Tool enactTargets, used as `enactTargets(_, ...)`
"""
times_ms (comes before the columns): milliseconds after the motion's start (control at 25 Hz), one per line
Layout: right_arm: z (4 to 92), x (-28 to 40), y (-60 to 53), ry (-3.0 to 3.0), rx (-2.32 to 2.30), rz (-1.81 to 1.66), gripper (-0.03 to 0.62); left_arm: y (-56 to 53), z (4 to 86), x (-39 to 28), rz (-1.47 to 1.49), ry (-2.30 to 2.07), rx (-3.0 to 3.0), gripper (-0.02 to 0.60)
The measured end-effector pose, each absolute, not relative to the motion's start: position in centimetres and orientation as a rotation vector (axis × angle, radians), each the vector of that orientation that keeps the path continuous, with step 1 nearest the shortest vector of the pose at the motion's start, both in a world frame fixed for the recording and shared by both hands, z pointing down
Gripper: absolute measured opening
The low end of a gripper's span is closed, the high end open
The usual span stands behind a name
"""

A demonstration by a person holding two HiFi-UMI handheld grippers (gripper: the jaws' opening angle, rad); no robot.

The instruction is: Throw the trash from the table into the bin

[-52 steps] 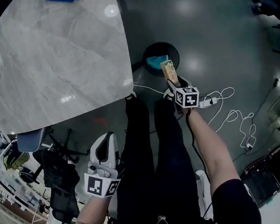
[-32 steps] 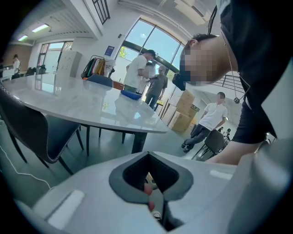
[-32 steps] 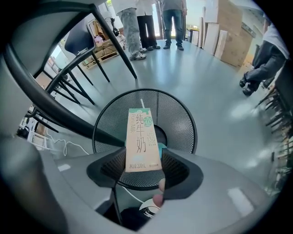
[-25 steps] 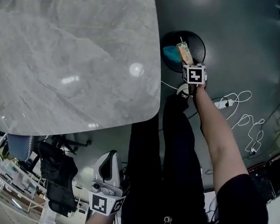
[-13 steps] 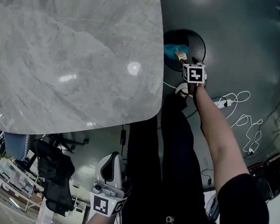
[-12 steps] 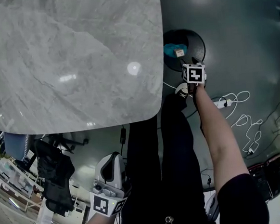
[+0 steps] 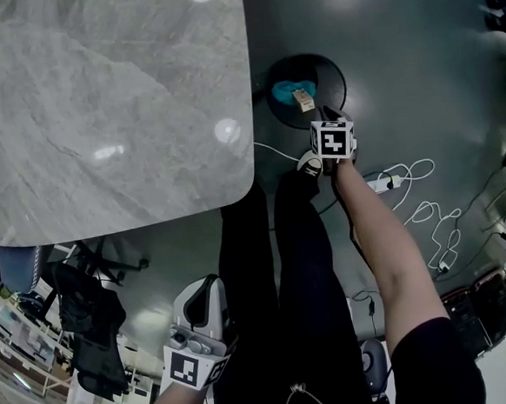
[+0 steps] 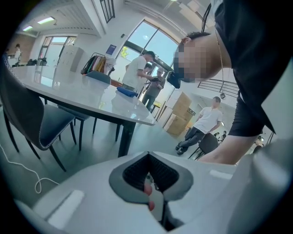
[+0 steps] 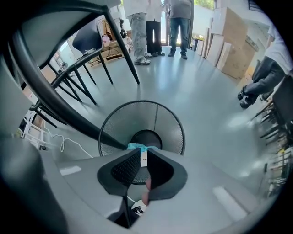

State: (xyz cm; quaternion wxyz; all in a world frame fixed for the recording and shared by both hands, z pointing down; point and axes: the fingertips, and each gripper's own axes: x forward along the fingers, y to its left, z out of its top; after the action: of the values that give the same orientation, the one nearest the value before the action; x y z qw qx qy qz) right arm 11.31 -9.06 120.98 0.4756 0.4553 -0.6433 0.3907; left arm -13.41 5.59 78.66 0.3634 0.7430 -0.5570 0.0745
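Probably an office workspace: long table (image 8: 68, 87), chairs (image 8: 52, 130), stacked cardboard boxes (image 8: 179, 119).

One table (image 7: 97, 104), one bin (image 7: 334, 75), two grippers (image 7: 203, 289) (image 7: 323, 114), two trash pieces: carton (image 7: 304, 102), teal scrap (image 7: 288, 90).

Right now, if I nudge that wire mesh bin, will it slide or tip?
The mesh bin is probably light: wire walls, only a small carton and teal scrap inside. On the glossy floor a low nudge would likely slide it. Its base looks narrower than its rim, so a high push might tip it.
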Motion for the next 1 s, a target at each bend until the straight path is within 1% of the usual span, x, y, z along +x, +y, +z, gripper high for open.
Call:
enactTargets(80,118.2,11.5,-9.3,-1.609,1.149,0.949,0.036,5.3,77.8,-12.4,0.179,-1.419,1.938,0.0)
enactTargets(120,116.7,11.8,-9.4,-1.628,1.166,0.949,0.03,4.9,77.2,-11.8,0.165,-1.411,1.954,0.0)
enactTargets(400,102.4,16.0,-9.0,-1.744,1.25,0.854,0.028,1.9,68.9,-7.2,0.06,-1.344,2.133,0.0)
enactTargets(640,89.3,19.5,-3.9,-1.766,1.333,1.068,0.028,0.6,59.6,-4.0,0.014,-1.26,2.281,0.0)
enactTargets(760,83.4,19.7,-2.5,-1.78,1.358,1.168,0.028,-1.1,53.7,-2.3,-0.054,-1.208,2.378,0.0)
enactTargets(1000,68.3,17.9,0.6,-1.94,1.362,1.286,0.026,-0.2,44.0,-0.4,-0.048,-1.145,2.42,0.0)
